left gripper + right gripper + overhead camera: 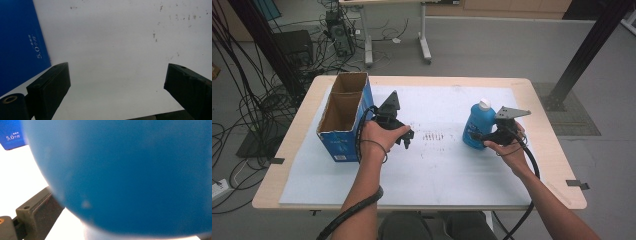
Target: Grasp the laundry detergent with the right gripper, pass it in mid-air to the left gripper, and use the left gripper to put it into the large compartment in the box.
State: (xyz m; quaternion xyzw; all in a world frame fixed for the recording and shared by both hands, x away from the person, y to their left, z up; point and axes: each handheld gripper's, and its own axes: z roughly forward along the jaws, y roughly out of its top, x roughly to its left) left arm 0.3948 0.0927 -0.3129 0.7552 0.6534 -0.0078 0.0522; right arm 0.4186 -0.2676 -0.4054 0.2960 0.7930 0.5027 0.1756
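Pale wood edges the table (542, 107), and a light grey-white mat (447, 165) covers most of its top, marked near the middle with small dark specks (432, 136). On the right part of that mat stands the blue bottle (477, 125), upright, with a white cap (484, 104). The right gripper (482, 136) is at the bottle's lower body; in the right gripper view the blue bottle (130, 175) looms blurred between the jaws, one black jaw lying against its left flank, so the jaws are closed around it. Well apart, on the left part of the mat, the left gripper (406, 140) hovers with its jaws spread wide over bare mat (112, 50), holding nothing. Just beside that hand stands an open blue cardboard box (343, 117), its two brown compartments facing up. Beyond the table lies a grey floor (492, 50), with tangled black cables (247, 95) at the left, white desk legs (424, 42) behind, and a black post (587, 50) at the right.
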